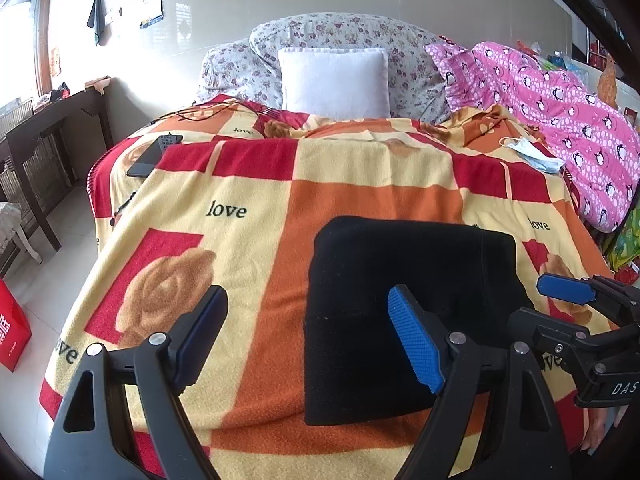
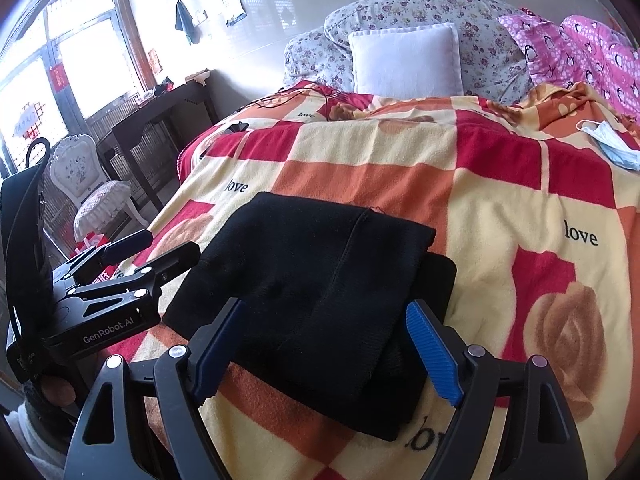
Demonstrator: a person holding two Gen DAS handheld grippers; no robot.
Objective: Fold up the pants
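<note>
Pants [image 2: 320, 296] lie folded on my blanket [image 2: 500, 200], both hand-held grippers, left [image 1: 316, 336] and right [image 2: 328, 354], wide and empty; careless snagging could undo the stack.

The blanket [image 1: 256, 184] carries the word "love" printed in black on several cream squares. The left gripper [image 2: 132, 250] body reads "GenRobot.AI". The right gripper [image 1: 568, 292] shows the letters "DAS", cut off by the frame edge

Sunlit window [image 2: 60, 76], dark desk [image 2: 160, 116], white chair [image 2: 80, 172], pale tiled floor [image 1: 36, 272].
</note>
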